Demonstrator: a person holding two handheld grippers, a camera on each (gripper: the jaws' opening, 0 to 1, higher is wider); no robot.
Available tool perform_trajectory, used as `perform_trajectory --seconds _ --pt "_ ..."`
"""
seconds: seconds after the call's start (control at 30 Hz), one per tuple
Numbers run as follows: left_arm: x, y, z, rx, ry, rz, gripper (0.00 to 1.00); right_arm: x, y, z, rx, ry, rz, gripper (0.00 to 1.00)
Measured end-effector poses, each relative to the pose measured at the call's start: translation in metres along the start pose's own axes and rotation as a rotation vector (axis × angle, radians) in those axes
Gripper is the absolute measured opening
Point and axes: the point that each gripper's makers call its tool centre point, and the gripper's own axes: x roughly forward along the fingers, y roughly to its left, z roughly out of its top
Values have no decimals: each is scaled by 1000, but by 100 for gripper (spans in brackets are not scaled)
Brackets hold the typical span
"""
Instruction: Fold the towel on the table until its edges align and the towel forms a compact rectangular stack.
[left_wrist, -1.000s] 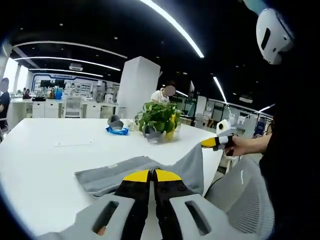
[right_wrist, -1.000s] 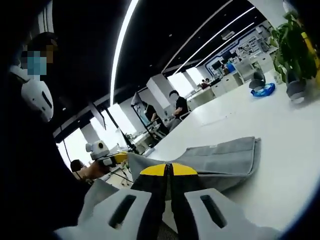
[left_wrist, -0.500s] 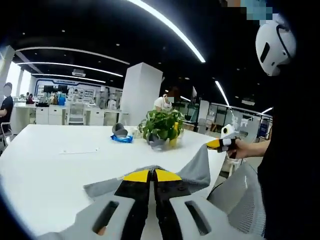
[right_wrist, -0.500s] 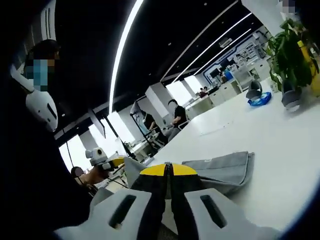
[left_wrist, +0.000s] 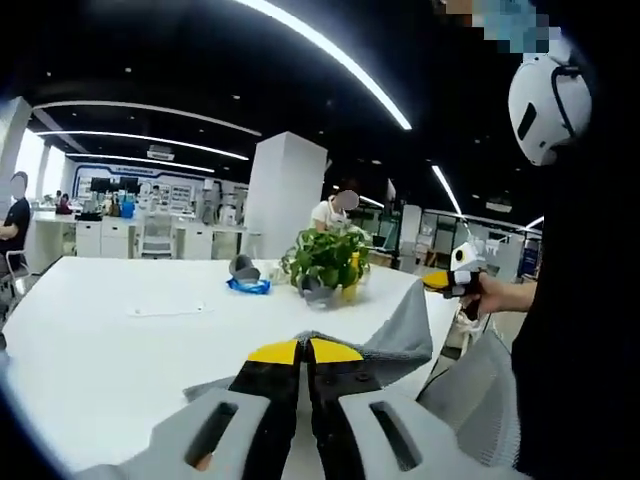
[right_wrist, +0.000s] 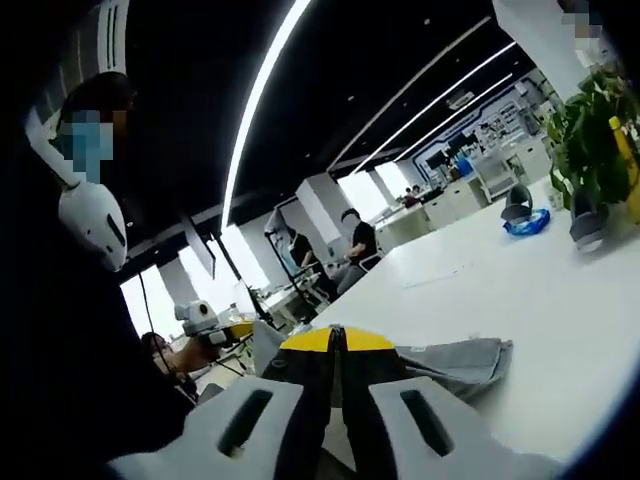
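Note:
The grey towel (left_wrist: 402, 335) hangs stretched between my two grippers at the near edge of the white table (left_wrist: 120, 340). In the left gripper view, my left gripper (left_wrist: 305, 350) is shut on one corner. The right gripper (left_wrist: 440, 281), held in a hand at the right, pinches the other corner. In the right gripper view, my right gripper (right_wrist: 335, 340) is shut on the towel (right_wrist: 465, 358), whose far end still lies bunched on the table (right_wrist: 540, 300). The left gripper (right_wrist: 235, 327) shows at the left, holding its corner.
A potted plant (left_wrist: 325, 258) and a blue object (left_wrist: 250, 285) stand far back on the table, also seen as plant (right_wrist: 590, 130) and blue object (right_wrist: 527, 222). A grey mesh chair (left_wrist: 470, 400) is close by the table edge. People sit at desks behind.
Both grippers have lifted and drawn the towel toward the table edge. Less of it lies flat on the table, and its far end has bunched up.

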Motion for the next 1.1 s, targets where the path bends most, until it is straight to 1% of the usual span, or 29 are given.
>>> perform_trajectory --seconds 0.03,0.1,0.13,0.17,0.2,0.3,0.4,0.43,0.5,0.63,0.77,0.83,1.0,1.1 --pt "-1 3 -2 2 8 11 2 -1 -5 -2 14 2 -15 0" --pt "-1 10 -9 0 38 27 2 -6 -22 -5 44 8 -59 0" --pt "-1 18 -14 0 62 53 2 -7 -29 -7 53 17 -81 0" --pt "-1 21 -16 -5 71 58 2 -7 -33 -8 54 22 -94 0" --pt "0 22 -18 -13 76 54 2 -7 -36 -8 53 25 -101 0" --pt "4 32 -21 -15 93 71 2 -5 -50 -7 59 41 -125 0" --pt "8 39 -24 -20 113 82 2 -1 -57 -8 63 59 -140 0" --pt "11 41 -27 -19 127 86 2 2 -61 -10 55 78 -152 0" --pt "15 45 -33 -13 159 94 2 8 -67 -12 47 97 -162 0" --pt "20 55 -39 -23 189 98 2 17 -78 -14 34 136 -183 0" --pt "31 64 -44 -18 230 87 2 24 -94 -18 21 186 -206 0" --pt "37 65 -49 19 277 61 2 26 -102 -21 9 220 -219 0" --pt "52 77 -51 57 318 31 2 32 -117 -23 9 256 -223 0" --pt "62 86 -57 71 351 22 2 38 -131 -27 10 288 -236 0"
